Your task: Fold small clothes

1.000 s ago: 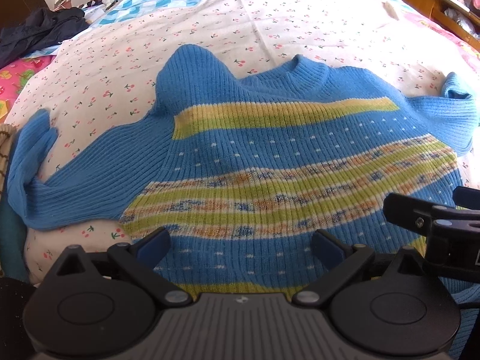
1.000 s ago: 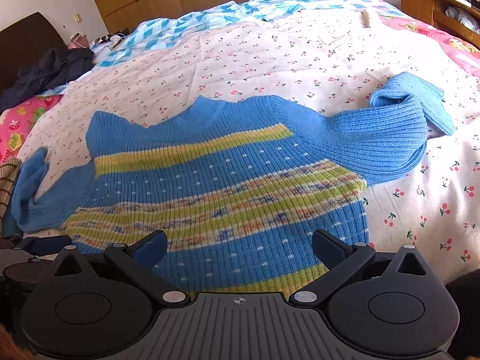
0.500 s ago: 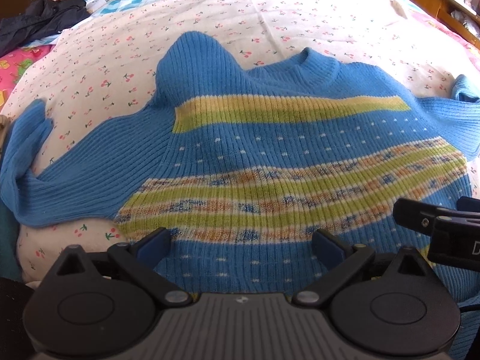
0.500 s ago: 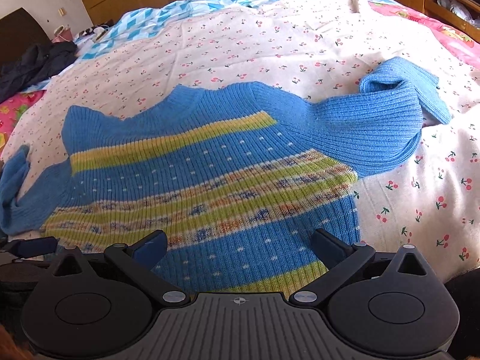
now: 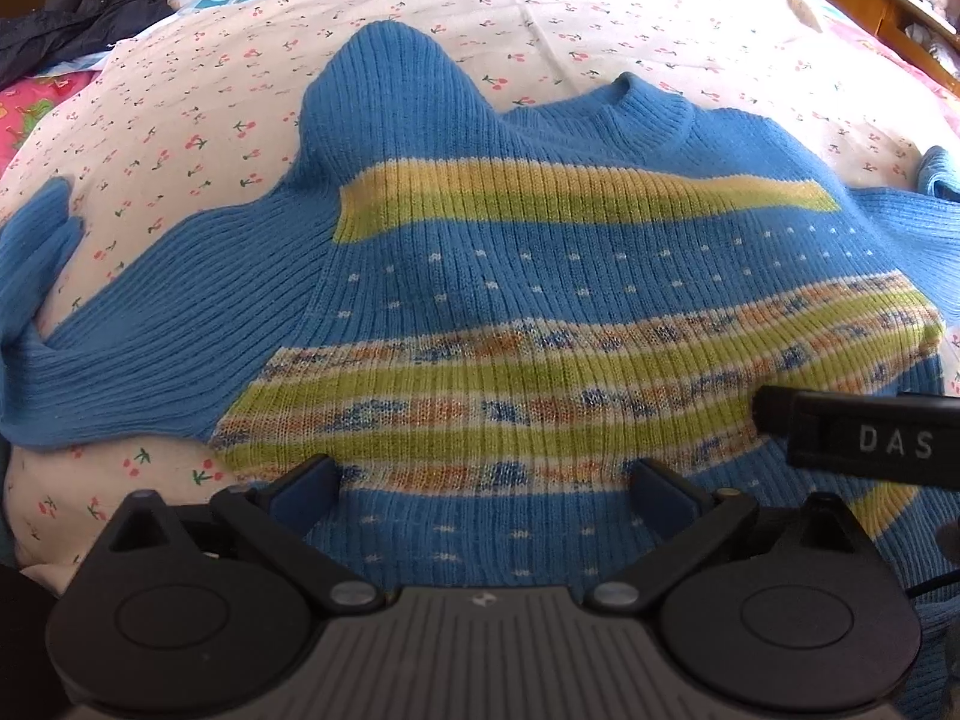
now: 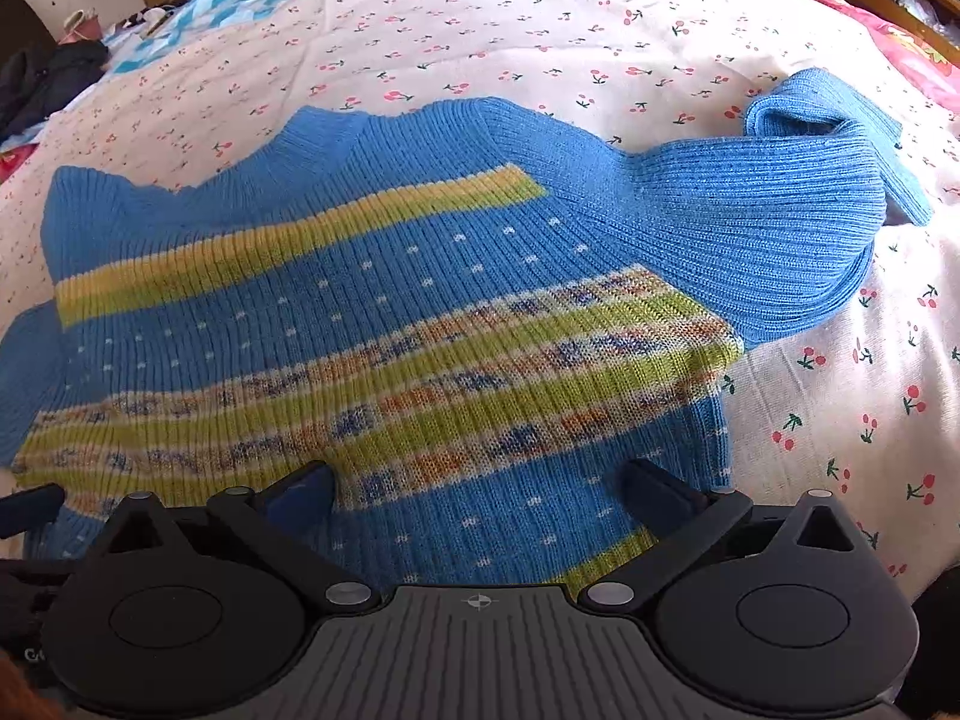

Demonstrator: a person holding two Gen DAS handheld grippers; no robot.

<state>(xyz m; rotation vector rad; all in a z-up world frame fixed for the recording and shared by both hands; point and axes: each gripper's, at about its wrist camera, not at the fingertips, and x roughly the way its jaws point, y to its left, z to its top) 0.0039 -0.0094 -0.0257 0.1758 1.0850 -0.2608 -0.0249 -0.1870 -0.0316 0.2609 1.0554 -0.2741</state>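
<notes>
Two wide-jawed grippers over flat blue sweater (image 5: 540, 276).

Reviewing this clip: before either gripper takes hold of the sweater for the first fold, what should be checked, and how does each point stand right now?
1. Left gripper jaws apart, holding nothing: ok.
2. Right gripper jaws apart, holding nothing: ok.
3. Striped blue sweater spread flat on the cherry-print bedsheet: not ok; a hump stands up at the left shoulder.
4. Right sleeve laid out straight: not ok; its cuff end is doubled back over itself.
5. Left sleeve laid out straight: not ok; the cuff end bends upward.
6. Hem reachable by both grippers: cannot tell; the gripper bodies hide most of the near edge.
</notes>
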